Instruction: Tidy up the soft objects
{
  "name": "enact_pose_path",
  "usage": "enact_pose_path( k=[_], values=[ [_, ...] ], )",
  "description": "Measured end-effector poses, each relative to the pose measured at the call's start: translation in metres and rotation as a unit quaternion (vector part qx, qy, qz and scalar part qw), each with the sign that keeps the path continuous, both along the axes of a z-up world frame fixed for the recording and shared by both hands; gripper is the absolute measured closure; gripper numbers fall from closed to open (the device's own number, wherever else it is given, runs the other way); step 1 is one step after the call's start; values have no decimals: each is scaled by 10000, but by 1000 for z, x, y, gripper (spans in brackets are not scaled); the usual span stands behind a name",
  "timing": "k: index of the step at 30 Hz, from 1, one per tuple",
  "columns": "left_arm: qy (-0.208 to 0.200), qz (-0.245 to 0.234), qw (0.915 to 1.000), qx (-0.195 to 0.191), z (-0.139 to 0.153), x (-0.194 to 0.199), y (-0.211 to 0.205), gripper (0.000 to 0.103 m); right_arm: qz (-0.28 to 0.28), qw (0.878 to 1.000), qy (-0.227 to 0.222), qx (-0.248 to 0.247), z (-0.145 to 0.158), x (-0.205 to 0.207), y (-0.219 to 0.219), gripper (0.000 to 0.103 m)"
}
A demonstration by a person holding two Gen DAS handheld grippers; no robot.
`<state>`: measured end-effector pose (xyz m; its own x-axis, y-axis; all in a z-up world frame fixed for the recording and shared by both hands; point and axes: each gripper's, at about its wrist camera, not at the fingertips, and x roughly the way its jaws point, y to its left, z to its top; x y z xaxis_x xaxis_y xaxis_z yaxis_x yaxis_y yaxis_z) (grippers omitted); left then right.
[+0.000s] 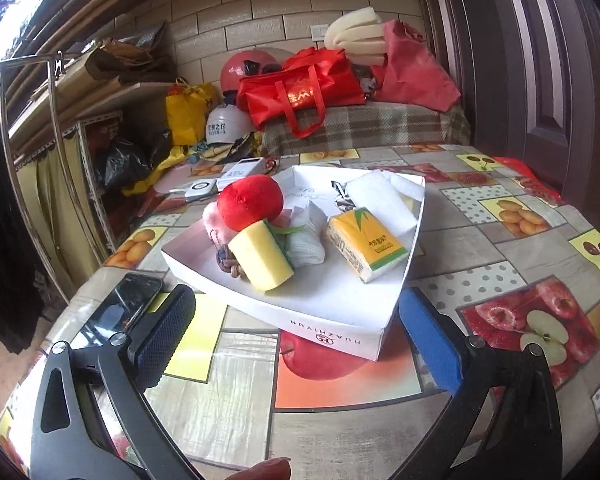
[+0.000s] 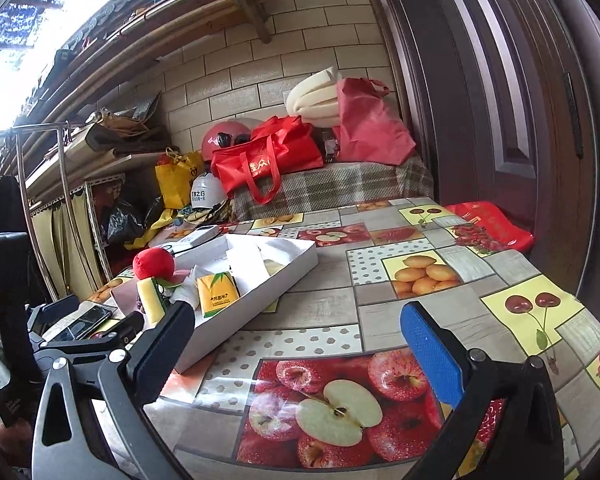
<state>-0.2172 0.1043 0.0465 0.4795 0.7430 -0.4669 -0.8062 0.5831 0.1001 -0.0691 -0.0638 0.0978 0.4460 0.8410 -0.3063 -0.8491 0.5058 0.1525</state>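
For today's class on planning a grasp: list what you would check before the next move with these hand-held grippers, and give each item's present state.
1. Left hand-held gripper open, holding nothing: ok.
2. Right hand-held gripper open, holding nothing: ok.
3. White box flat on the table: ok.
4. Red plush ball stable on the pile: cannot tell.
5. Yellow sponge and tissue pack inside the box: ok.
6. Phone outside the box: ok.

Glossy fruit-print tablecloth [image 1: 500,264]; matt white cardboard box [image 1: 340,334]; plush red ball [image 1: 250,201].
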Motion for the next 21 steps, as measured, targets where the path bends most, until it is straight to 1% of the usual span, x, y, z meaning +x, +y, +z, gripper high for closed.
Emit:
enact_pose_path(
  k=[3, 8, 14, 21],
  values=[
    [-9, 10, 9998, -194, -4, -1, 6, 0, -3, 10000, 14, -6, 0, 1, 0, 0],
    [-19, -72, 9997, -219, -5, 3, 4, 0, -9, 10000, 77, -49, -1, 2, 0, 0],
    [-65, -34, 9993, -353, -6, 1, 9, 0, -8, 10000, 65, -65, -1, 3, 1, 0],
    [-71, -47, 9993, -355, -6, 2, 9, 0, -7, 10000, 62, -72, -1, 2, 1, 0]
  ],
)
